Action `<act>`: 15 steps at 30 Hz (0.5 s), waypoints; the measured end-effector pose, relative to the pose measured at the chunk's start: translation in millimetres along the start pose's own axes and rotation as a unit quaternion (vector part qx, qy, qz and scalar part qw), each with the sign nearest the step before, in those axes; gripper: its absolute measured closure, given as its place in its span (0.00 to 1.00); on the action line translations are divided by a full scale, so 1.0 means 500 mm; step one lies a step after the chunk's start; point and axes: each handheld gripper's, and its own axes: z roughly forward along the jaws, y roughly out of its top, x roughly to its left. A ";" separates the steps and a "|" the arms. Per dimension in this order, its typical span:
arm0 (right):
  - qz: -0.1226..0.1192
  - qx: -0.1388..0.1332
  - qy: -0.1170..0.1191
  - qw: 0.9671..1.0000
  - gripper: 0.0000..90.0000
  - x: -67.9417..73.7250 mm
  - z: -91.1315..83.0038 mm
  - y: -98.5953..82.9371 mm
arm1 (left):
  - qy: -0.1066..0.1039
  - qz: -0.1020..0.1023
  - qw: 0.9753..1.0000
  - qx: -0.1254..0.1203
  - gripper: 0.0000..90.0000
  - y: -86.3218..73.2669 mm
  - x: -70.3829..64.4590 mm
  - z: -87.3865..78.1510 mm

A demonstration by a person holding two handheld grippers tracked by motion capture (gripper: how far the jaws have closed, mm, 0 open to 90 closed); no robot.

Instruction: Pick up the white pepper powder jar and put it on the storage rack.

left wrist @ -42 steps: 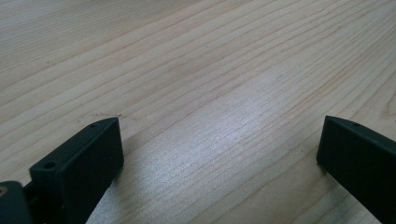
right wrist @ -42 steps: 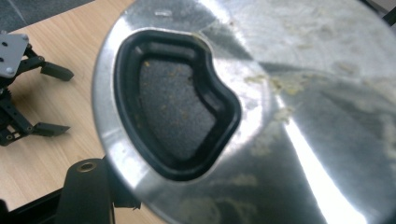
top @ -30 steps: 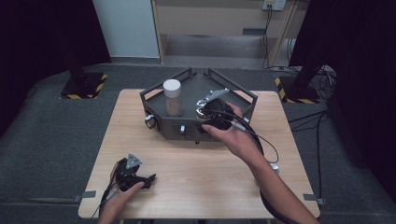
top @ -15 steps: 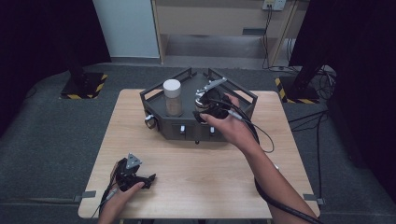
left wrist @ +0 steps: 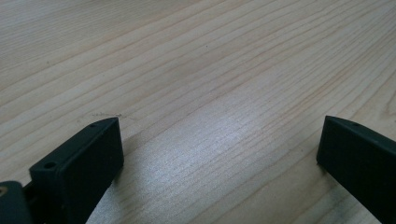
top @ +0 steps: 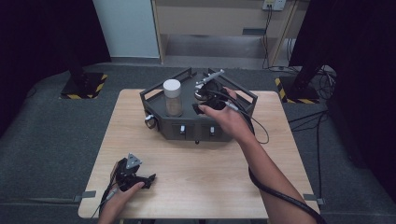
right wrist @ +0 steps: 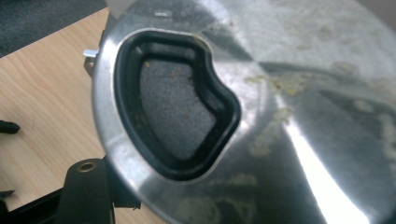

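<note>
Metal strainer-like utensil (top: 206, 87): a round silver bowl with a straight handle rising toward the upper right, held tilted above the right compartment of the dark tray (top: 154, 95). In the right gripper view its shiny underside (right wrist: 289, 116) carries pale dried specks and a black-rimmed, kidney-shaped opening, apparently backed by fine mesh.

A recording lab — black curtains (top: 37, 42) at nine and three o'clock, hazard-striped stand bases (top: 84, 86), grey carpet (top: 51, 140), wall-socket cables (top: 273, 28) at one o'clock, one lone wooden table (top: 196, 186).
</note>
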 end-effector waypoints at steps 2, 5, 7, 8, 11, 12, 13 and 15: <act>0.002 0.001 -0.001 1.000 0.35 -0.006 0.006 0.004 | 0.000 0.000 1.000 0.000 0.00 0.000 0.000 0.000; 0.006 0.003 -0.004 1.000 0.35 -0.014 0.014 0.009 | 0.000 0.000 1.000 0.000 0.00 0.000 0.000 0.000; 0.008 0.004 -0.006 1.000 0.35 -0.018 0.019 0.011 | 0.000 0.000 1.000 0.000 0.00 0.000 0.000 0.000; 0.011 0.005 -0.006 1.000 0.35 -0.021 0.021 0.012 | 0.000 0.000 1.000 0.000 0.00 0.000 0.000 0.000; 0.017 0.004 -0.005 1.000 0.35 -0.028 0.028 0.011 | 0.000 0.000 1.000 0.000 0.00 0.000 0.000 0.000; 0.019 0.004 -0.005 1.000 0.35 -0.029 0.031 0.011 | 0.000 0.000 1.000 0.000 0.00 0.000 0.000 0.000; 0.019 0.003 -0.006 1.000 0.35 -0.030 0.034 0.011 | 0.000 0.000 1.000 0.000 0.00 0.000 0.000 0.000; 0.021 0.004 -0.007 1.000 0.35 -0.032 0.042 0.013 | 0.000 0.000 1.000 0.000 0.00 0.000 0.000 0.000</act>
